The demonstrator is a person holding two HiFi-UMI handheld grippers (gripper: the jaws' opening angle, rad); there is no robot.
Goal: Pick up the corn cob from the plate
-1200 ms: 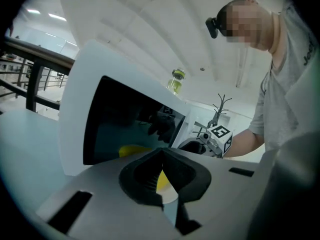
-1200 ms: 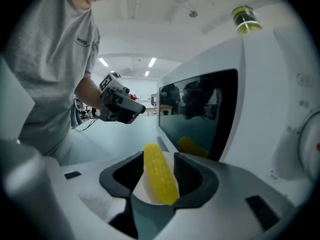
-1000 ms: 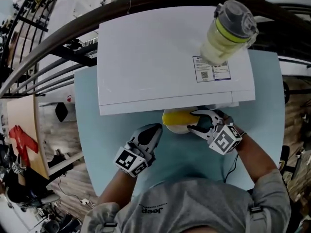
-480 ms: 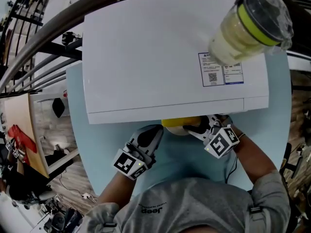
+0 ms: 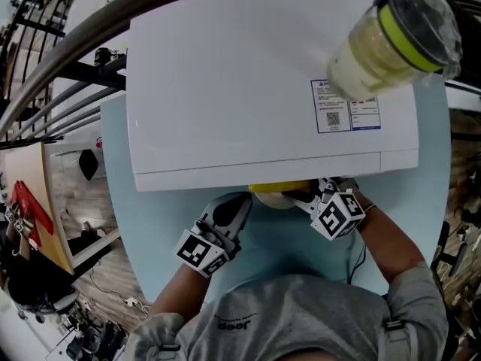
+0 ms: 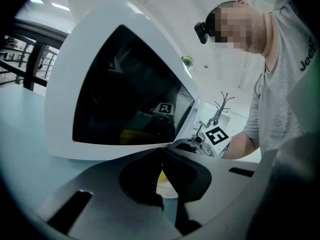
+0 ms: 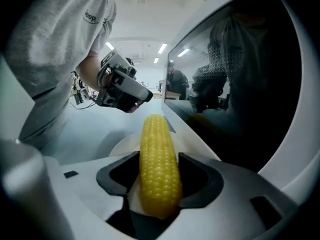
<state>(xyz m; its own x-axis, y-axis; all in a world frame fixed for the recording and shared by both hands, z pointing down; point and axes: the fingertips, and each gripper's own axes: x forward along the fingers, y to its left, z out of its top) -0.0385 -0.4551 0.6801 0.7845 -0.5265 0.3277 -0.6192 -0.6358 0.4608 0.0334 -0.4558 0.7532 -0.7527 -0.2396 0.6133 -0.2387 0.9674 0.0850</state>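
The yellow corn cob [image 7: 159, 169] lies on a small white plate [image 7: 122, 146] in front of the white microwave [image 5: 255, 89]. In the head view only a strip of the corn cob [image 5: 282, 189] and plate [image 5: 279, 200] shows past the microwave's front edge. My right gripper [image 5: 304, 196] straddles the cob. Its jaws have just been opening and stand wide, one dark pad [image 7: 117, 176] on each side of the corn. My left gripper [image 5: 233, 205] rests to the left of the plate on the pale blue table [image 5: 278, 247], its tips [image 6: 163, 151] together.
The microwave fills the middle of the table, and its dark door [image 6: 125, 94] faces me just behind the plate. A clear jar with a yellow-green band [image 5: 391, 40] stands on top at the right. Black railings [image 5: 60, 74] and wooden flooring lie left of the table.
My right gripper has slid left along the microwave's front, closer over the corn, with its jaws wider. The head view has tilted, so more of the plate is hidden. The left gripper stays put.
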